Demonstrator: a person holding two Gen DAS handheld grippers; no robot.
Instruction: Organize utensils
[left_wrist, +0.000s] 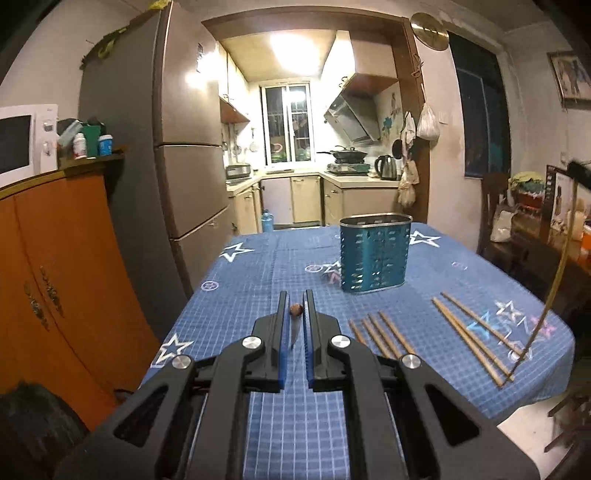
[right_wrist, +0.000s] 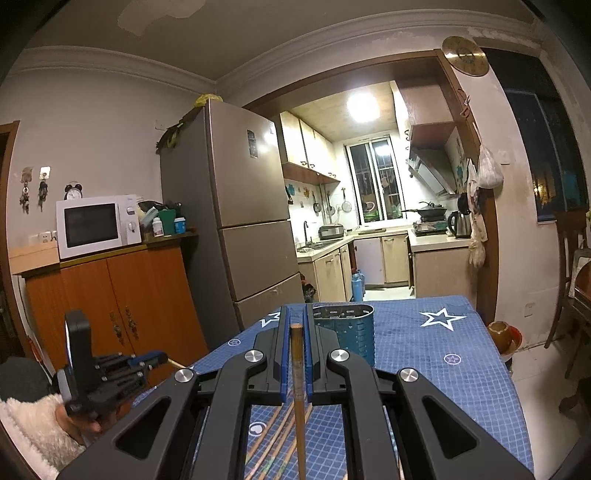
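My left gripper (left_wrist: 295, 295) is shut on a wooden chopstick (left_wrist: 295, 309), seen end-on between its blue pads, raised above the table's near left. A blue perforated utensil holder (left_wrist: 375, 254) stands upright further back, right of that gripper. Several chopsticks (left_wrist: 380, 334) lie flat on the cloth, with two more chopsticks (left_wrist: 476, 336) to their right. My right gripper (right_wrist: 295, 308) is shut on another chopstick (right_wrist: 297, 369), which runs along its fingers, with the holder (right_wrist: 343, 332) just beyond it. In the right wrist view, the left gripper (right_wrist: 162, 357) is low at the left.
The table's blue star-print cloth (left_wrist: 258, 266) ends at a near right corner. An orange cabinet (left_wrist: 74, 258) with a microwave (right_wrist: 96, 225) and a tall fridge (left_wrist: 184, 147) stand left. A wooden chair (left_wrist: 495, 214) and a brown bowl (right_wrist: 502, 332) are at the right.
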